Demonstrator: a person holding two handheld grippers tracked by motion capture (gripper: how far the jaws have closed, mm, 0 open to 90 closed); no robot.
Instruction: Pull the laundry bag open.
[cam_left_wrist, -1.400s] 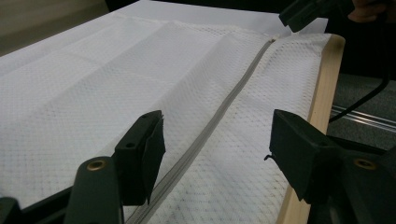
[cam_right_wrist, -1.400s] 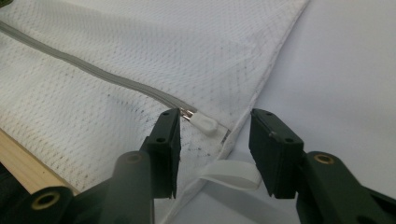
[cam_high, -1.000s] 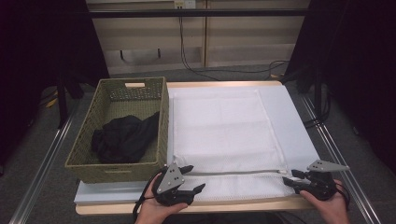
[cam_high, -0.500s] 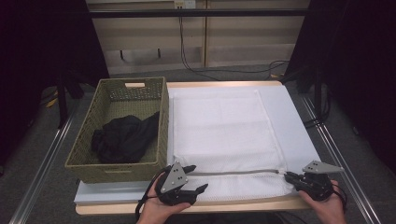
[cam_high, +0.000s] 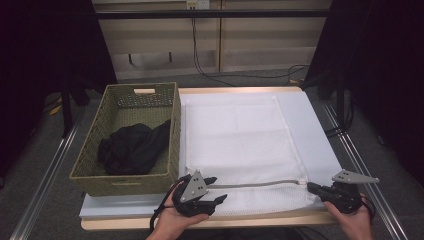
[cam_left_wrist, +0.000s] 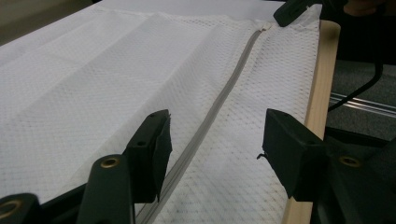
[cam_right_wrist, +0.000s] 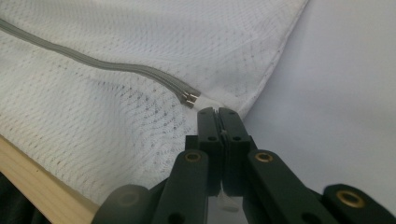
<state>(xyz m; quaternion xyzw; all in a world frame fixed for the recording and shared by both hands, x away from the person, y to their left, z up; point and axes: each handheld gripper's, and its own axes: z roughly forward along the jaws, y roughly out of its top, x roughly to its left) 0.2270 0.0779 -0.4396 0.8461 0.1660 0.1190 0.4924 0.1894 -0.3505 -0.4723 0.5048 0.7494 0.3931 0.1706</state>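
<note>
White mesh bag (cam_high: 240, 150) laid flat on table (cam_high: 200, 221), grey zipper (cam_high: 260, 184) run along near edge. Right gripper (cam_right_wrist: 217, 112) just closed – jaws pinched on white fabric tab at zipper end. Left gripper (cam_left_wrist: 215, 140) jaws part-closed, astride zipper, nothing gripped. Woven basket (cam_high: 100, 177) with black cloth (cam_high: 132, 147) seen beside bag in high view.

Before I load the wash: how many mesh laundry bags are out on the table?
1. A white mesh laundry bag lies flat on the table, right of the wicker basket, its grey zipper along the near edge. A second underneath could be hidden.
</note>
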